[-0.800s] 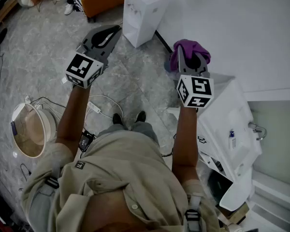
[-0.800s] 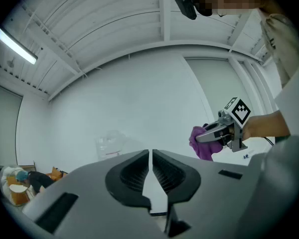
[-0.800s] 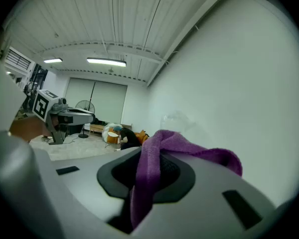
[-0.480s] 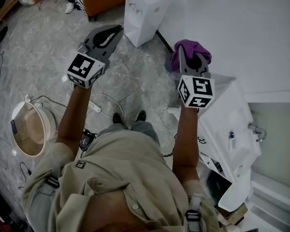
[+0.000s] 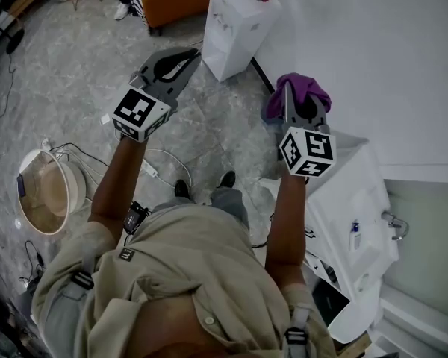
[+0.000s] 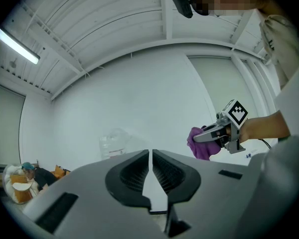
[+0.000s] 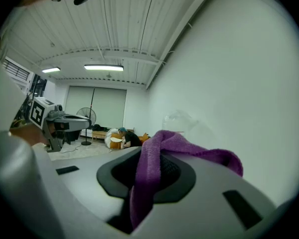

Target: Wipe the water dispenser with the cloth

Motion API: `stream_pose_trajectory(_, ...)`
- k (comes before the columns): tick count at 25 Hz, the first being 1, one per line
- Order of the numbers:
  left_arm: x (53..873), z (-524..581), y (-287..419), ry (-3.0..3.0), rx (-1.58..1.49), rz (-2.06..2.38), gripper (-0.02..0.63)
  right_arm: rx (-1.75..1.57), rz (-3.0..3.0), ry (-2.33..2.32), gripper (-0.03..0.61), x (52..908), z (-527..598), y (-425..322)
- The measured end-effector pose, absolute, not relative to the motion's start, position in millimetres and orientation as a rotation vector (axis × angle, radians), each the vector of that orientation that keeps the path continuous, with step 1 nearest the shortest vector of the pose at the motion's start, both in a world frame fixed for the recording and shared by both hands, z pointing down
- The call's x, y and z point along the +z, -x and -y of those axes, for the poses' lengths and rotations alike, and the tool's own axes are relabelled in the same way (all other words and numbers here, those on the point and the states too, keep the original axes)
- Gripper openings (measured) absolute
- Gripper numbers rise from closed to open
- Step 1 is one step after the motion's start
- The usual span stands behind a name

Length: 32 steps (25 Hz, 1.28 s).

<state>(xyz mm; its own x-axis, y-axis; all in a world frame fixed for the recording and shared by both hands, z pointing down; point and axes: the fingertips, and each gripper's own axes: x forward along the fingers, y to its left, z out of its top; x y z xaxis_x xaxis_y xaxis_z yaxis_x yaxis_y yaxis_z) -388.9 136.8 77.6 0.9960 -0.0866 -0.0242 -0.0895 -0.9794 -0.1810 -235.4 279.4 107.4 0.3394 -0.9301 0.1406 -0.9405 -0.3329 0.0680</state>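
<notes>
Head view: two hand-held grippers [image 5: 188,57] [image 5: 298,99], one purple cloth [image 5: 317,89].

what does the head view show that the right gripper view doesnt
Only the head view: the person's shoes, a round tub on the floor, and the marker cube on the right gripper. Only the right gripper view: ceiling lights, a standing fan, and the jaws closed on the purple cloth. Both: the purple cloth and the left gripper.
</notes>
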Motion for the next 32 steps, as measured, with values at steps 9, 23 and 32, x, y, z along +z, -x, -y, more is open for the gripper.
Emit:
stream_pose_trajectory(9, 81, -127, 349, 2.941, -0.041, -0.281, 0.037, 0.144, 1.879, -2.376, 0.061, 118, -250, 182)
stream_pose_trajectory(23, 89, -128, 257, 2.913, -0.092, -0.421, 0.037, 0.174, 2.032, -2.268, 0.061, 131, -223, 82)
stream_pose_trajectory(32, 105, -111, 221, 2.922, -0.15, -0.485, 0.037, 0.232, 2.082, -2.221, 0.061, 149, -200, 45)
